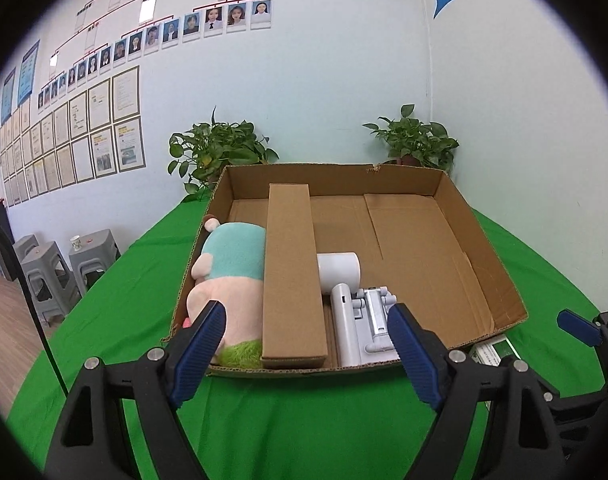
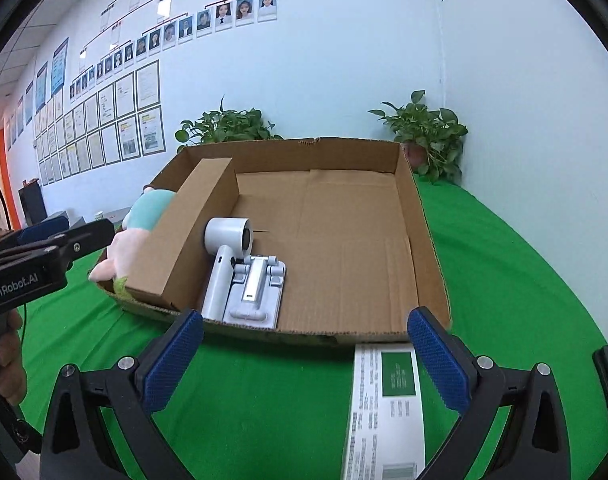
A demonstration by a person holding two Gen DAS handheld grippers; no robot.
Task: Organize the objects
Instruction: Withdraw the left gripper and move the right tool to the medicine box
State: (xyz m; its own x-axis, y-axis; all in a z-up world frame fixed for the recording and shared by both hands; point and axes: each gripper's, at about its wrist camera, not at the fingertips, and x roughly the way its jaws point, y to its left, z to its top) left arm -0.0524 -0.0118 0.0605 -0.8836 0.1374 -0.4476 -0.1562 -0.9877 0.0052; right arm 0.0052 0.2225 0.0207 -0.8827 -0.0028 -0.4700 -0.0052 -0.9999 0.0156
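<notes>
An open cardboard tray (image 1: 480, 240) (image 2: 424, 240) lies on the green cloth. In it, from left to right, lie a plush toy (image 1: 228, 276) (image 2: 144, 224), a long brown box (image 1: 292, 276) (image 2: 192, 232), a white hair dryer (image 1: 342, 280) (image 2: 228, 256) and a white folding stand (image 1: 374, 328) (image 2: 256, 292). A white and green box (image 2: 388, 412) (image 1: 492, 354) lies on the cloth outside the tray's near right corner. My left gripper (image 1: 304, 356) is open and empty before the tray's near wall. My right gripper (image 2: 304, 368) is open, with the white and green box under its right finger (image 2: 436, 360).
The green table (image 1: 264, 420) meets a white wall at the back. Two potted plants (image 1: 216, 148) (image 1: 416, 140) stand behind the tray. Grey stools (image 1: 52, 276) stand on the floor at the left. The right half of the tray's floor is bare.
</notes>
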